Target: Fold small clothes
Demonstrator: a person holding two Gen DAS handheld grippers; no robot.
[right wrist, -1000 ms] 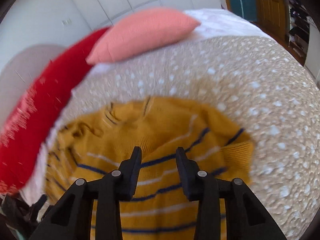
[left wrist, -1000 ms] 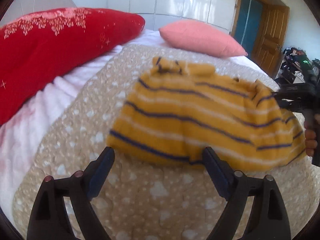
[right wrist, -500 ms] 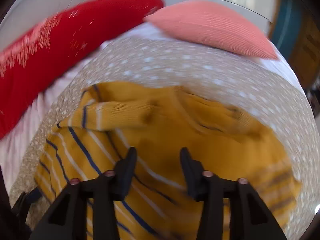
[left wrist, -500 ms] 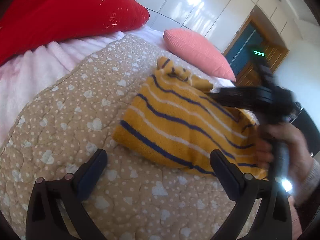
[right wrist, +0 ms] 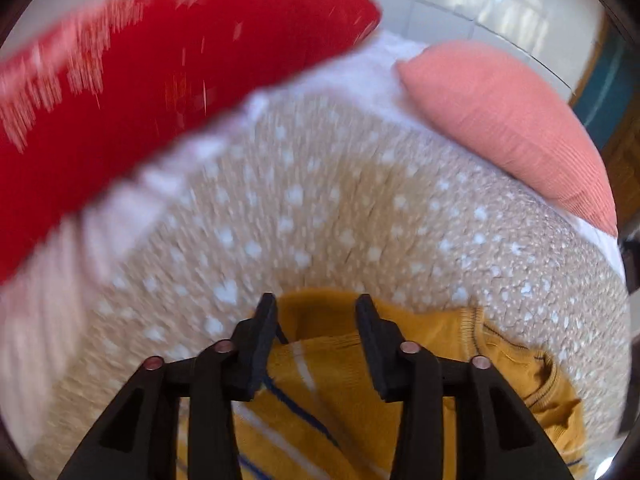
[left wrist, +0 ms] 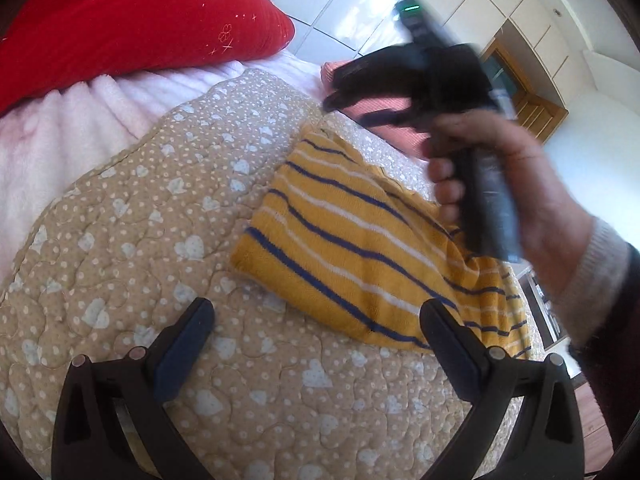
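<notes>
1. The beige quilt, stitched and dotted with pale hearts, spreads wide under both tools, with bare room to the left of the left gripper and ahead of the right gripper.
2. A red embroidered pillow sits far ahead-left of the left gripper; a white fluffy blanket edges the quilt below it.
3. There's the folded sweater, mustard knit with navy and white stripes, lying flat just ahead-right of the left gripper, long axis running from near-right away to far-left; its near corner lies close to the right finger.
4. A ribbed pink pillow lies ahead-right of the right gripper, beyond the sweater.
5. The left gripper gapes at full width over bare quilt, gripping nothing.
6. The right gripper, blurred, carried by a hand in a knit cuff, has just been opening: jaws about half apart, above the sweater's plain top edge, nothing pinched.
</notes>
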